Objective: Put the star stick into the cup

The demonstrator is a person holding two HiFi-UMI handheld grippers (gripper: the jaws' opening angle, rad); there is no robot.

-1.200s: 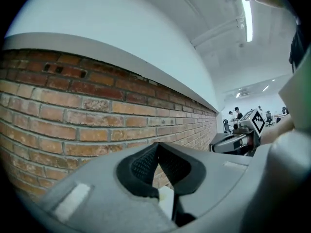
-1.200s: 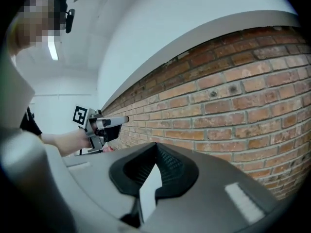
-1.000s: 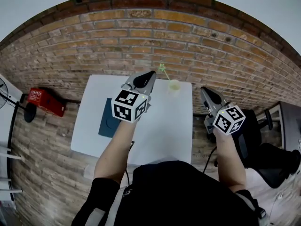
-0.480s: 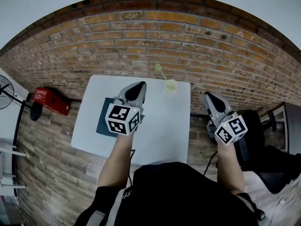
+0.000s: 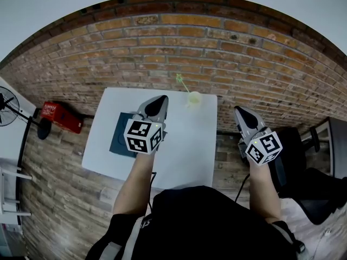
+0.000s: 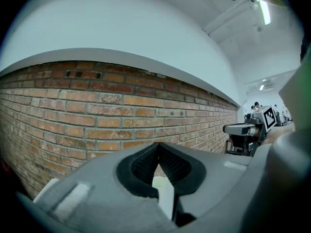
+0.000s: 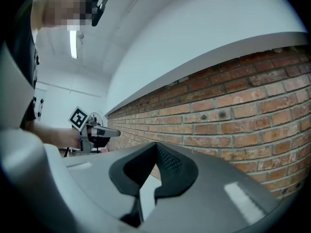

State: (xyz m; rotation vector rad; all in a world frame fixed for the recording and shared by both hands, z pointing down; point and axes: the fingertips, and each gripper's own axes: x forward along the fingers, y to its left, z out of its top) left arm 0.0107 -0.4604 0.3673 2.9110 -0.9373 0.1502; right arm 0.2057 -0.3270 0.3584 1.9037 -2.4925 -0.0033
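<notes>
As I look down past my black-clad torso point(image 5: 200, 221), both forearms reach forward, a gripper in each hand.

Left gripper point(image 5: 158, 103): it hangs over the white table point(image 5: 184, 156), marker cube on top. The left gripper view shows its jaws together at the tips, with nothing between them. Its body covers part of a dark blue-green mat point(image 5: 117, 141) that lies flat on the left half of the table.

Right gripper point(image 5: 240, 112): it is held off the table's right edge, over the brick floor point(image 5: 59, 199), well apart from the left one. The right gripper view shows its jaws likewise closed and empty. Each gripper view catches the other gripper off to one side, in front of the brick wall point(image 6: 73, 115).

Beyond the left gripper, a pale cup point(image 5: 194, 97) stands upright at the far edge of the table, near the far right corner. The green star stick point(image 5: 183, 84) is in the cup. Its lower end sits inside the rim and the shaft leans out to the far left, with the star end raised above the cup. Neither gripper touches the cup or the stick.

Off the table, a red box point(image 5: 59, 117) lies on the floor to the left, and a black chair point(image 5: 303, 167) stands to the right
</notes>
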